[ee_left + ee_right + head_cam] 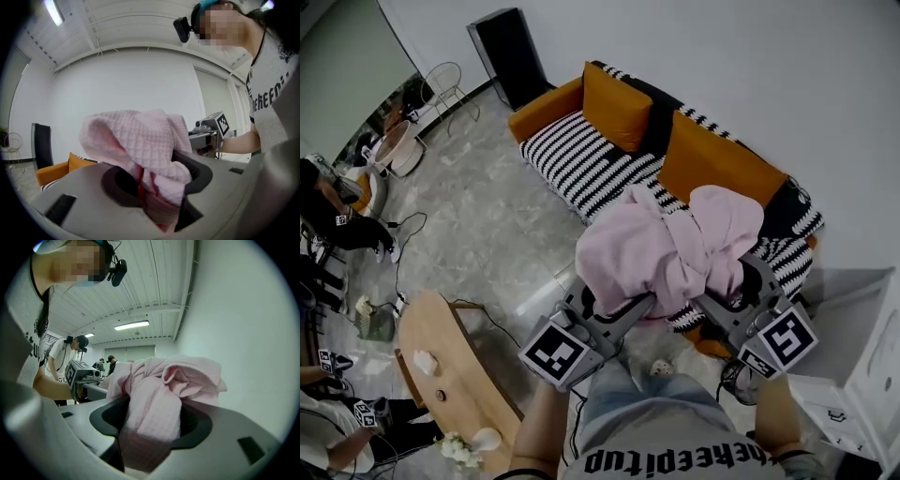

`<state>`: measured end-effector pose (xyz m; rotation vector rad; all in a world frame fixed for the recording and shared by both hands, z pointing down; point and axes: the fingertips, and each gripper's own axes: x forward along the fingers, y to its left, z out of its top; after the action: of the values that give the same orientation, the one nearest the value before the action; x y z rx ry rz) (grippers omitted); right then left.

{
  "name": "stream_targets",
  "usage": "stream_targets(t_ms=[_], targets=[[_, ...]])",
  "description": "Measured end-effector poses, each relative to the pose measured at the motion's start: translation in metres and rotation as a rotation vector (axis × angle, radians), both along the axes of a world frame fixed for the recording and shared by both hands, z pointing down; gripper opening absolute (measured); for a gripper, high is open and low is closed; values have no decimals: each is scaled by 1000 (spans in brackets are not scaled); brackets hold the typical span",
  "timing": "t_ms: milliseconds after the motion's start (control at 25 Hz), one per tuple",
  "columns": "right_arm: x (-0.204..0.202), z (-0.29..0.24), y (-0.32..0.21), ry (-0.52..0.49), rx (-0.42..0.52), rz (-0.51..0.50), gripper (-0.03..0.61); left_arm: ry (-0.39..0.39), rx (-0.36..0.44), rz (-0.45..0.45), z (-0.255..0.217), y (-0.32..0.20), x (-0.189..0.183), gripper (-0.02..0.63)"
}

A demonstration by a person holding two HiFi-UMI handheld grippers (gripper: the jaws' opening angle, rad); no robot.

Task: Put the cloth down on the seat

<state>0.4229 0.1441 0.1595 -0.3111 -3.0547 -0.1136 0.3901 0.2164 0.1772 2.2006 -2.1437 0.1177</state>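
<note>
Pink cloth point(675, 246); black-white striped seat point(581, 164); orange cushions point(614, 105).

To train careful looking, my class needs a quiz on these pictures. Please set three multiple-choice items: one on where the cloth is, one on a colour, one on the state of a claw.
1. Where is the pink cloth?
A. Spread flat on the seat
B. Held up in the air, off the seat
C. Hanging from one claw only

2. What colour is the seat?
A. Plain orange
B. Plain grey
C. Black-and-white stripes

3. What is the left claw doing?
A. Shut on the cloth
B. Open and empty
C. Shut on the seat's cover

Answers:
1 B: the bundle sits between the left claw and the right claw, with only wall and ceiling behind it in both gripper views.
2 C: the head view shows stripes across the seat.
3 A: the left gripper view shows cloth pinched between its jaws.
</note>
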Motion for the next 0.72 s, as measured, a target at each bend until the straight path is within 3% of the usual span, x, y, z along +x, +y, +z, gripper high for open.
stream_targets(t_ms=[280,720], targets=[[-48,1,6,8,0,53,275,9,-3,53,2,5,-51,227],[-158,-6,21,10,-21,157,275,9,-22,157,-8,15,-169,227]])
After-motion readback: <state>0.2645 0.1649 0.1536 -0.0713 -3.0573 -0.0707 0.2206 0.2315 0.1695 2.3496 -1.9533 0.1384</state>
